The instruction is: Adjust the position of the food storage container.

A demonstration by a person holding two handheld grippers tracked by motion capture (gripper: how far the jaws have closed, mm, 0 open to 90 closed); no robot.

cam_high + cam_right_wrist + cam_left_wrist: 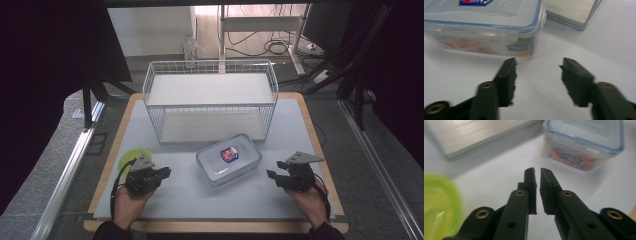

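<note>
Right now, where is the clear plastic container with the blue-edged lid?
In the high view, the clear plastic container sits on the white table mat, just in front of the wire basket shelf, between the left gripper and right gripper.

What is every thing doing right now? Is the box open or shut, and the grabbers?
Clear box: lid on, flat on the table, untouched.
Wire shelf rack: upright, both shelves bare.
Green lid: flat on the table, beside the left gripper.
Left gripper: jaws nearly together, nothing between them.
Right gripper: jaws apart, nothing between them, pointed at the box.
</note>
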